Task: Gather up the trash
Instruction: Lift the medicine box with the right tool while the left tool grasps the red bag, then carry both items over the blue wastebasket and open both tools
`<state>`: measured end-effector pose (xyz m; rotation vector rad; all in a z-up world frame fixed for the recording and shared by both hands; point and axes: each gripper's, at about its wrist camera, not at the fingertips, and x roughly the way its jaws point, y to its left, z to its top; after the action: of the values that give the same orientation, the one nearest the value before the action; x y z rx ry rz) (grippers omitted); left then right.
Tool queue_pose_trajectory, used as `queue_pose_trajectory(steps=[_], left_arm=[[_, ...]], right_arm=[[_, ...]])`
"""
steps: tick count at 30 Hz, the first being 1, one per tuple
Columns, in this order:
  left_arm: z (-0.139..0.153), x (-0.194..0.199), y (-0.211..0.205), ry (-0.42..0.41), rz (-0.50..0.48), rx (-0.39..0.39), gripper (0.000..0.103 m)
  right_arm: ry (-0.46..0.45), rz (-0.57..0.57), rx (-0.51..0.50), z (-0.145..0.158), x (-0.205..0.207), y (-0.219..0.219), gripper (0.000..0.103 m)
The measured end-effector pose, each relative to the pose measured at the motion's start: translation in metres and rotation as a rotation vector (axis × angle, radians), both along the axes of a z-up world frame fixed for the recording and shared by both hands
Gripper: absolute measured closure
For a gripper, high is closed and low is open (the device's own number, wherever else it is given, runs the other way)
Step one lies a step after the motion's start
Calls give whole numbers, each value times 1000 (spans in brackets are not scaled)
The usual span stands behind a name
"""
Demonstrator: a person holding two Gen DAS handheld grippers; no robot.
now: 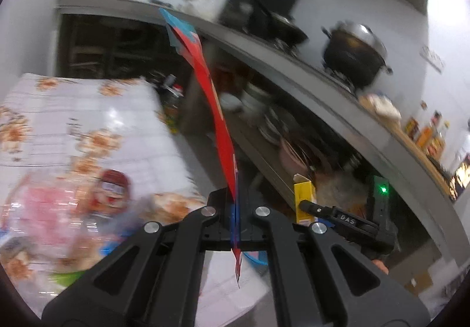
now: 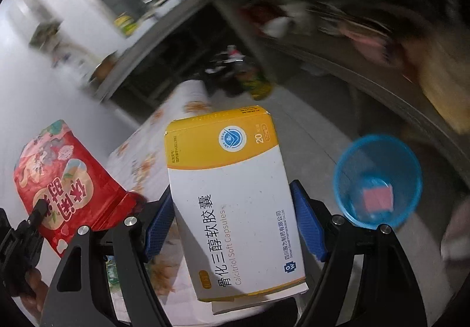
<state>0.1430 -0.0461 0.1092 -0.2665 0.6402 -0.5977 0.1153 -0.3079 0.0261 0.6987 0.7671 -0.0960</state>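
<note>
Two pieces of trash in hand: left hand-held gripper [image 1: 237, 209] clamped on a flat red snack packet [image 1: 216, 109], right hand-held gripper [image 2: 232, 227] clamped across a yellow-and-white capsule box [image 2: 235, 203]. Blue plastic bin [image 2: 377, 181] just right of the box, a pink scrap inside. More wrappers [image 1: 67, 209] left, blurred, on the floral-clothed worktop [image 1: 88, 118]. Beyond, a kitchen counter [image 1: 293, 68] with a lidded pot [image 1: 355, 56].

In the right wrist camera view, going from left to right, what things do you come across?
Red snack bag → yellow and white medicine box, held in the right gripper → blue plastic bin with a pink piece inside.
</note>
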Motion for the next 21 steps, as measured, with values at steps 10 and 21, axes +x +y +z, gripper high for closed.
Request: queue_pose_trajectory(steps=[10, 21], left_arm=[[-44, 23, -137, 123, -234, 128, 103], [-135, 61, -265, 274, -374, 354, 103]], right_arm=[[106, -249, 112, -67, -53, -83, 29], [221, -394, 290, -173, -61, -139, 29]])
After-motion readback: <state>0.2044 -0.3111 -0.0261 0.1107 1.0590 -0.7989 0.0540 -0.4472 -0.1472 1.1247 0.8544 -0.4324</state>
